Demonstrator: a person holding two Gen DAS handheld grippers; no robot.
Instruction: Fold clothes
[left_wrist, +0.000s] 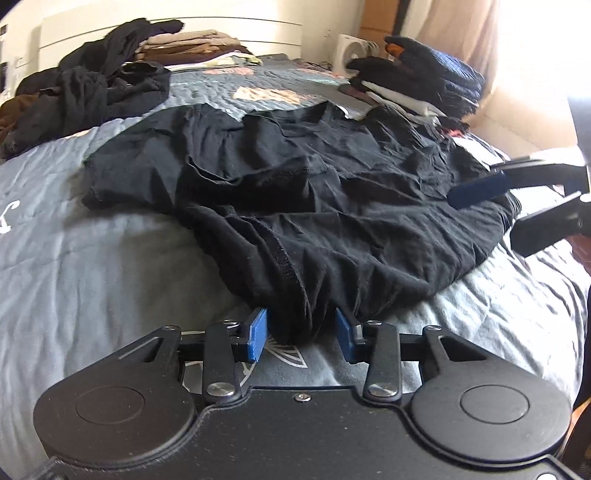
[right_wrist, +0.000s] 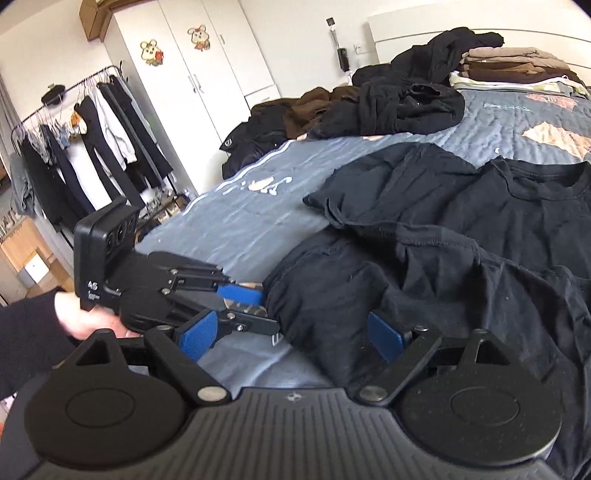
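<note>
Your left gripper (left_wrist: 301, 332) is half spread around the near hem of the black T-shirt (left_wrist: 332, 192) on the bed (left_wrist: 92, 258), pads not pressing; your right gripper (right_wrist: 291, 332) gapes wide over its hem.

A lived-in home bedroom.

Marked as such by a bed (right_wrist: 236, 229) under a grey printed quilt, a white headboard (right_wrist: 461, 22) behind, loose dark clothes (right_wrist: 399, 107) heaped along the far side, folded brown and beige garments (right_wrist: 517, 64) stacked near the headboard, a white wardrobe (right_wrist: 207, 55) with cartoon mouse stickers (right_wrist: 151, 51) on its doors, a clothes rail (right_wrist: 85, 125) hung with trousers and tops, a pale curtain (left_wrist: 465, 29) lit from outside.
</note>
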